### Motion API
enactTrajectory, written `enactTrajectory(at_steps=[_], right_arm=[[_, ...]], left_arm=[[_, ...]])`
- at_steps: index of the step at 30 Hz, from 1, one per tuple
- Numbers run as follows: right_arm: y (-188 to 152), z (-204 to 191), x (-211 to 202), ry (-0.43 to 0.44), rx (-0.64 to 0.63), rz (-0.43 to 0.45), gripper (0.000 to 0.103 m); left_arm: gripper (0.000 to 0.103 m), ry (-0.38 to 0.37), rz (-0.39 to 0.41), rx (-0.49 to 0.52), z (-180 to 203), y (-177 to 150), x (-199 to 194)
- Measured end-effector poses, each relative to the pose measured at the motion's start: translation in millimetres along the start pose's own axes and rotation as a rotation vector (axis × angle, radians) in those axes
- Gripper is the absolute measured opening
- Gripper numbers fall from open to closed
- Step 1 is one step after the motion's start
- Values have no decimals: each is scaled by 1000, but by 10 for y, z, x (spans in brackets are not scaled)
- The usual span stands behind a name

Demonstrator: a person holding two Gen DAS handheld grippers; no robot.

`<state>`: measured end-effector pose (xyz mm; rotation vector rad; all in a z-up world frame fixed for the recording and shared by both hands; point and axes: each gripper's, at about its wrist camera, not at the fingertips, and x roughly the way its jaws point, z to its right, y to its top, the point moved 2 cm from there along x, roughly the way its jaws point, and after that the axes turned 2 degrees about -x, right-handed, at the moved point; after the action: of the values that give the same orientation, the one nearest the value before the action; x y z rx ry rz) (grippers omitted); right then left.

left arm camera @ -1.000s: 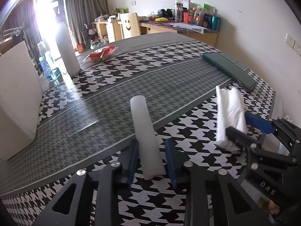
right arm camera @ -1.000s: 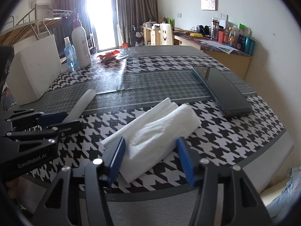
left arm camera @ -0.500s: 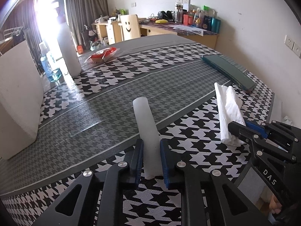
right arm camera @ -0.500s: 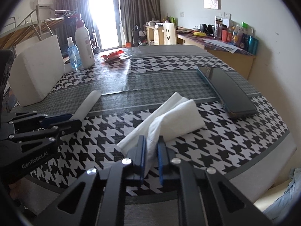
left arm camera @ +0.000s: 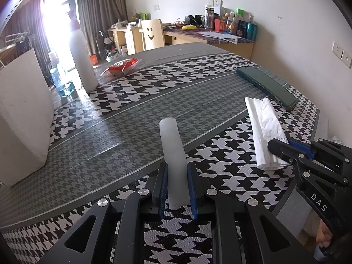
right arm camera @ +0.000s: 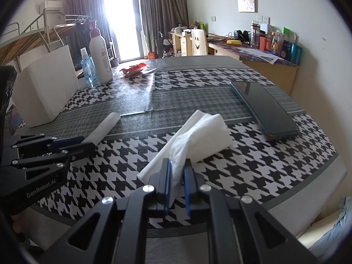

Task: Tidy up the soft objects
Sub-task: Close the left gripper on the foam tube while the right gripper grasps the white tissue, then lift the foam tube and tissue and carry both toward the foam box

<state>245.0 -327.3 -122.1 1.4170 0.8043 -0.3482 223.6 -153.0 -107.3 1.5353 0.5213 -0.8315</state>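
Daylight floods in through the window (right arm camera: 123,22), blown out to pure white with flare spilling over the curtains (left arm camera: 99,15). Glare streaks across the glossy bench (right arm camera: 140,92) (foreground sharp). Both fisheye views bend hard, with dark vignetted corners.

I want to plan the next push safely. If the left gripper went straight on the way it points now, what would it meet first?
The left gripper is shut on the white foam roll, which would lead. It points down, so the tablecloth probably comes first; beyond the roll no object stands in line, though depth is unclear.

Houndstooth table (left arm camera: 136,118) with tissue (left arm camera: 264,129), phone (left arm camera: 266,85)
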Motion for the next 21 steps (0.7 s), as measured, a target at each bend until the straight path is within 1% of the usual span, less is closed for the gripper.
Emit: enactTrajectory(at_steps=[21], right_arm=[[40,-79,-201,-7,-23,40,14]], left_arm=[[19,2,41,-4,-29,-11,-192]])
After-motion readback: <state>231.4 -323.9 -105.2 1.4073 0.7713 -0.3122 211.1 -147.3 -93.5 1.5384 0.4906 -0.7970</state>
